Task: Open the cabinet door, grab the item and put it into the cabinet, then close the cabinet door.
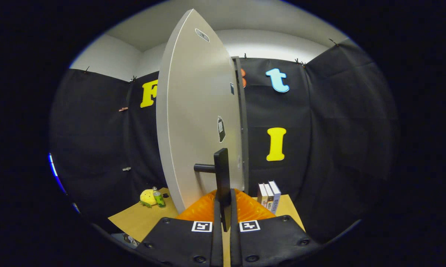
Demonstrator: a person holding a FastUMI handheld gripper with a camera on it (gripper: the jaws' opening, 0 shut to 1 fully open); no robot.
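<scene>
The white cabinet door (197, 122) stands just ahead of me and swings toward me, its free edge at the left. Its black bar handle (222, 174) juts out on a short post, and the lower end of the bar sits between my orange fingers (200, 209). My gripper (223, 213) is shut on the door handle. Left of the door, on the wooden table (137, 220), lie a yellow plush toy (147, 196) and a small green bottle (158, 198). The cabinet's inside is hidden behind the door.
Three upright books (269, 196) stand on the table right of the door, close to my right finger. Black cloth walls close in the booth on the left, back and right. The table's front edge runs just left of my gripper.
</scene>
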